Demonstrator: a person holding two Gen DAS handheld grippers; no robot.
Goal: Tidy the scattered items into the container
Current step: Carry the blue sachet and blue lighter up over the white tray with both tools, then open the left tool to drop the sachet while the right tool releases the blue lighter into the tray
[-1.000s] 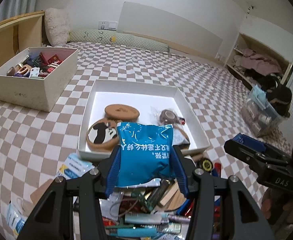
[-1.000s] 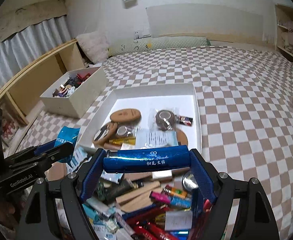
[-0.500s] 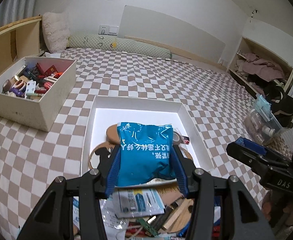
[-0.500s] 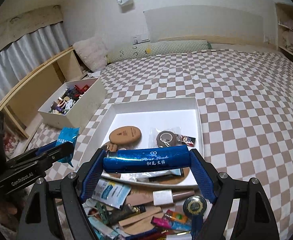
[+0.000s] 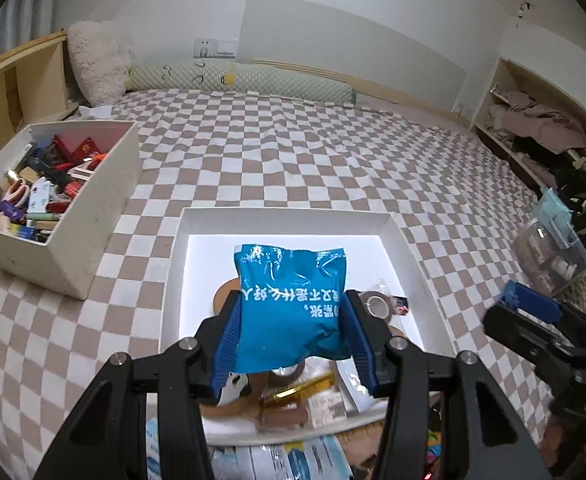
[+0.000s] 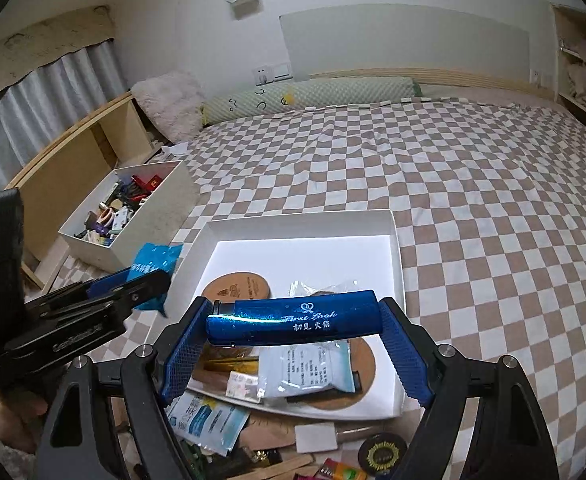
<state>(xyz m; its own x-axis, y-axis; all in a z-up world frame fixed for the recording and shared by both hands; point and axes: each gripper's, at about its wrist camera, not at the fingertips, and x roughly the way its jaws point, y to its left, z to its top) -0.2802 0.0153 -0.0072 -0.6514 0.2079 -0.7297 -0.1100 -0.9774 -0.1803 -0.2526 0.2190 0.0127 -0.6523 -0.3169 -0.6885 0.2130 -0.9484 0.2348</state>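
One bed [image 5: 333, 168] with brown-and-white checked cover, carrying everything listed below.

Two white boxes on it. Deep box [image 5: 89, 220] at the left, filled with mixed small goods. Shallow white tray [image 5: 409, 248] near the middle, holding cork coasters [image 6: 237, 290], a roll of tape in clear wrap [image 5: 377, 306], a pale sachet [image 6: 309, 368] and a gold tube [image 5: 301, 390].

Loose pile of scattered items [image 6: 253, 440] on the cover at the tray's near edge: packets, sticks, a round black-and-gold tin.

Left tongs [image 5: 291, 340]: pads pressed on both sides of a blue snack packet [image 5: 289, 304], held upright over the near part of the tray, clear of its floor.

Right tongs [image 6: 293, 344]: clamped end to end on a blue metallic lighter [image 6: 289, 322], lying crosswise between the pads, above the tray's near half.

Both sets of tongs sit side by side, apart from each other.
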